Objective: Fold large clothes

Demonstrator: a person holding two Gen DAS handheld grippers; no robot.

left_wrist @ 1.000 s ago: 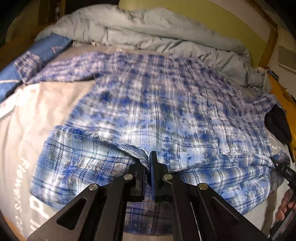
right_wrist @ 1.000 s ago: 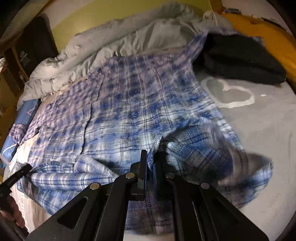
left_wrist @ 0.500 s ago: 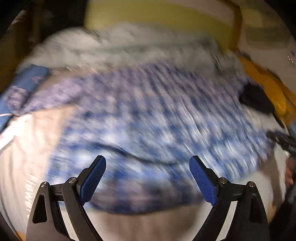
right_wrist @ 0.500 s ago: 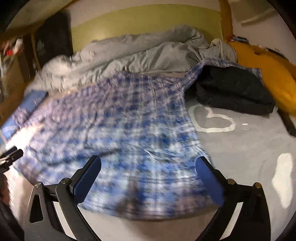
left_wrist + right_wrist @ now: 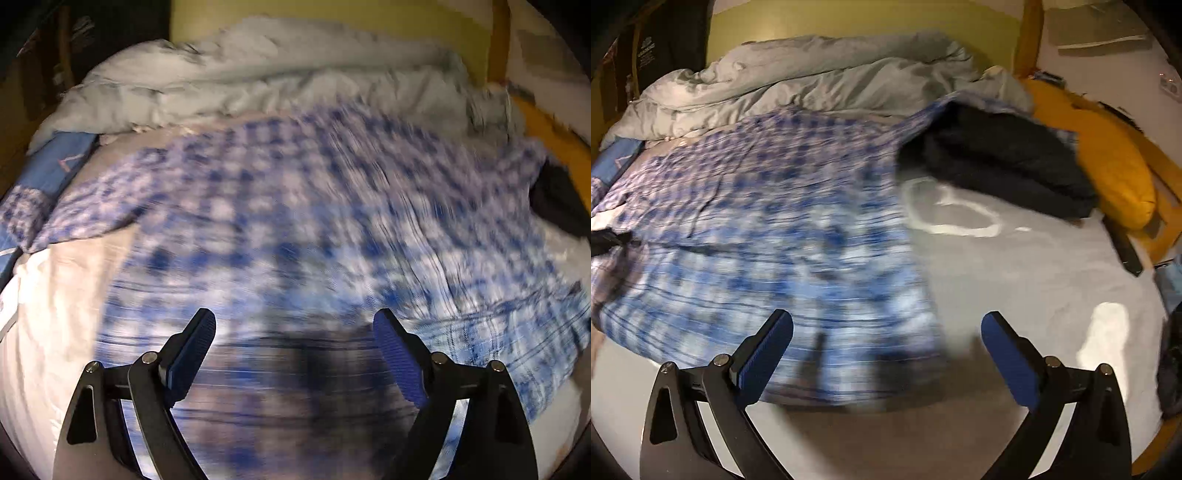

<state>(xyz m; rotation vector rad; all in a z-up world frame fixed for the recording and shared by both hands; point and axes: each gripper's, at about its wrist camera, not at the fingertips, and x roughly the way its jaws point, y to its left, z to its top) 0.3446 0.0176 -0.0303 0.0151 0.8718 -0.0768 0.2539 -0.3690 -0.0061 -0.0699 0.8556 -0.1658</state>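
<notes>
Presently the blue plaid shirt (image 5: pixel 295 221) lies spread on the bed (image 5: pixel 1034 280), released, with the left gripper (image 5: pixel 294 334), jaws closing slightly, and the right gripper (image 5: pixel 886 338) both wide and empty above its near hem.

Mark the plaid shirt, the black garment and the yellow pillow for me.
plaid shirt (image 5: pixel 746 206): right wrist view, middle of its spread-out body.
black garment (image 5: pixel 1001 155): right wrist view, centre of the folded pile.
yellow pillow (image 5: pixel 1108 155): right wrist view, its upper face.
</notes>
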